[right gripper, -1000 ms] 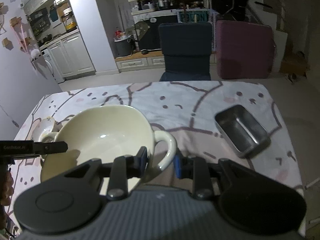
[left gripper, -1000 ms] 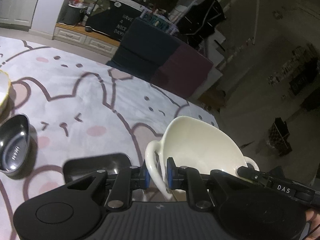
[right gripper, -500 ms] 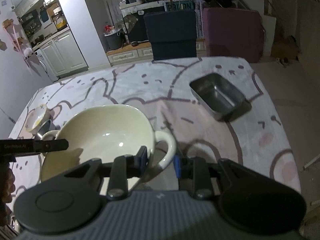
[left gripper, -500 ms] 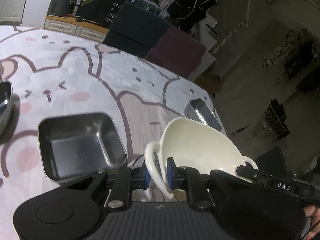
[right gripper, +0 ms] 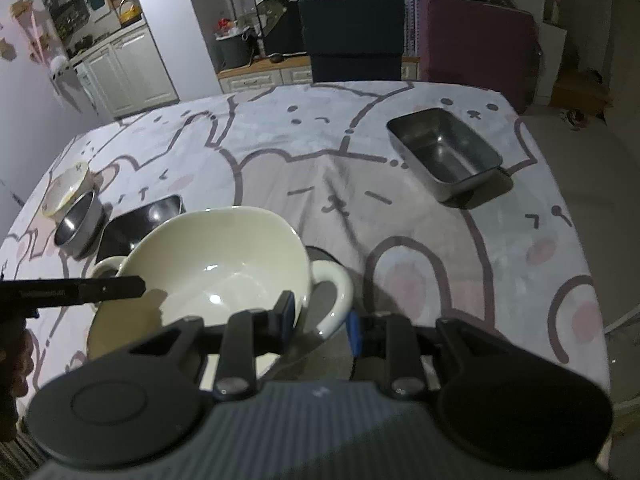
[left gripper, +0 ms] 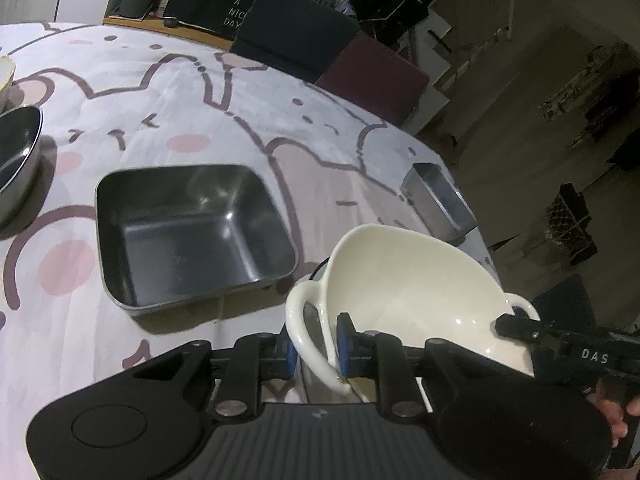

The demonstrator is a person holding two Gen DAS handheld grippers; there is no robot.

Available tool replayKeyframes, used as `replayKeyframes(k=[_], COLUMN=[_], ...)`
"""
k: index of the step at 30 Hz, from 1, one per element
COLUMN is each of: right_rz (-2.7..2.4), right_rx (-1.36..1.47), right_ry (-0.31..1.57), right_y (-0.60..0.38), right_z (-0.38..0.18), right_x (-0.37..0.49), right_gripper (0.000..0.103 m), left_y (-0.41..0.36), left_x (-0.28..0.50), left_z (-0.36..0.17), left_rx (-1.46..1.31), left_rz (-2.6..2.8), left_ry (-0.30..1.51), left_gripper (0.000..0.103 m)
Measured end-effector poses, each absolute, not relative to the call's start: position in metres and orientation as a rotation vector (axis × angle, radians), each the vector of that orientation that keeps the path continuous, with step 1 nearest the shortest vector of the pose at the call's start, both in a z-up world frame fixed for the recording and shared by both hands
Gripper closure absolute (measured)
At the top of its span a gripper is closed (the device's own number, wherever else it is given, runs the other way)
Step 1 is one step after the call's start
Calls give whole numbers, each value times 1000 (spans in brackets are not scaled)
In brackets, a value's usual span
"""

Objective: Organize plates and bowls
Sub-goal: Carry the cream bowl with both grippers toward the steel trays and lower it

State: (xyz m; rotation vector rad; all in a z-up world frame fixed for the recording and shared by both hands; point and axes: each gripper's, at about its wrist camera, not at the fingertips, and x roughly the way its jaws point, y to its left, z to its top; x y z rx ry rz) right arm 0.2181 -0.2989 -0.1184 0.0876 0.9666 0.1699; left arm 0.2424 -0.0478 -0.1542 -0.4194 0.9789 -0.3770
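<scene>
A cream bowl (left gripper: 412, 292) with two loop handles hangs low over the bear-print tablecloth (right gripper: 304, 148), near its front edge. My left gripper (left gripper: 316, 350) has the bowl's left handle between its blue pads. Its jaws are opening, and the pads still touch the handle. My right gripper (right gripper: 320, 322) is shut on the opposite handle of the cream bowl (right gripper: 224, 272). In each wrist view the other gripper's finger reaches in at the far handle. A dark shadow lies just under the bowl.
A square steel tray (left gripper: 188, 232) sits just left of the bowl, with a round steel bowl (right gripper: 78, 224) and a patterned ceramic bowl (right gripper: 66, 188) beyond it. A rectangular steel tin (right gripper: 444, 152) stands at the far right. A navy chair (right gripper: 352, 32) and a maroon chair (right gripper: 476, 40) stand behind the table.
Both grippers have come down towards the tablecloth with the bowl between them. The square steel tray has come into full view on the left. The left pads stand slightly wider apart.
</scene>
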Motion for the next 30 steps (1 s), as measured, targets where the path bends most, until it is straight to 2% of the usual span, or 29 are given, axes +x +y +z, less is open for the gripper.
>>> replayKeyframes(k=[8,30], right_rz=[177,155], right_rx=[35,21], right_ry=[989,1017], right_y=[-290,-295], right_z=[-123,-130], right_x=[220,223], right_gripper=[72,72], left_y=[-50,-62], left_x=[245,249], left_z=[-174,-185], left_rx=[-389,-357], left_rz=[-375,-392], left_ry=[1030,1054], left_gripper=[78,77])
